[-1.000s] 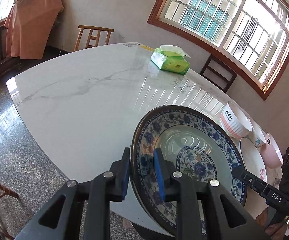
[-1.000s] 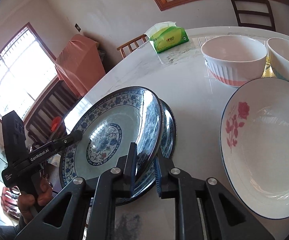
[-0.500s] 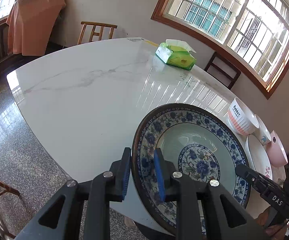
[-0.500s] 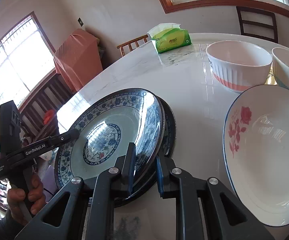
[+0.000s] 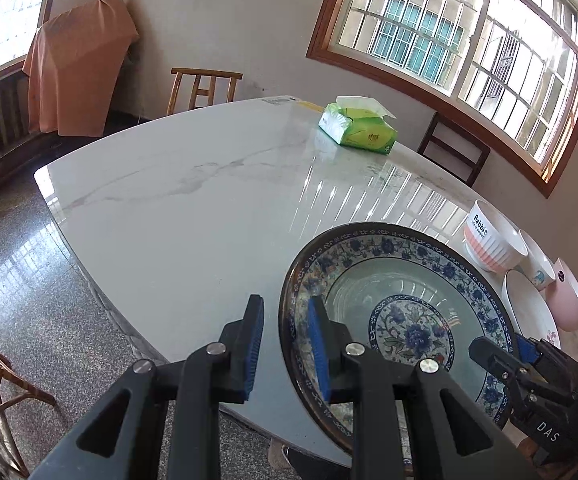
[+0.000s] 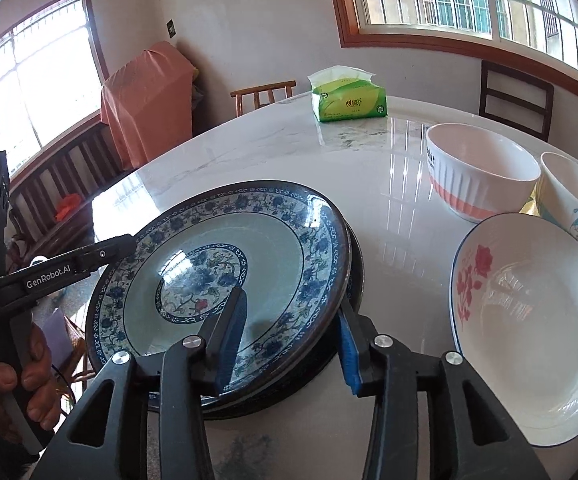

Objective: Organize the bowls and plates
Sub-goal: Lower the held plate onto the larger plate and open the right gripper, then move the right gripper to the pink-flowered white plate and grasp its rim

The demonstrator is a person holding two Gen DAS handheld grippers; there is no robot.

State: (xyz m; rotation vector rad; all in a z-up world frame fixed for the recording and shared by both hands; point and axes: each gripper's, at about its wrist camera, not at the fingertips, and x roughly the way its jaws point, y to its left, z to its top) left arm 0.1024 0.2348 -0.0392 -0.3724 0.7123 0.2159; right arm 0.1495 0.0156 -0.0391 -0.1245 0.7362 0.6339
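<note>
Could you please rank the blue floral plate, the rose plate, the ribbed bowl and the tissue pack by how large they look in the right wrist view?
1. Blue floral plate
2. Rose plate, a close second; both lie near the camera, so true sizes may match.
3. Ribbed bowl
4. Tissue pack, farthest away, so its smallness is unsure.

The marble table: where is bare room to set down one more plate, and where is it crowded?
Bare marble table stretches from the blue floral plate to the green tissue pack and the far edge. The side with the ribbed bowl, cartoon bowl and rose plate is crowded.
</note>
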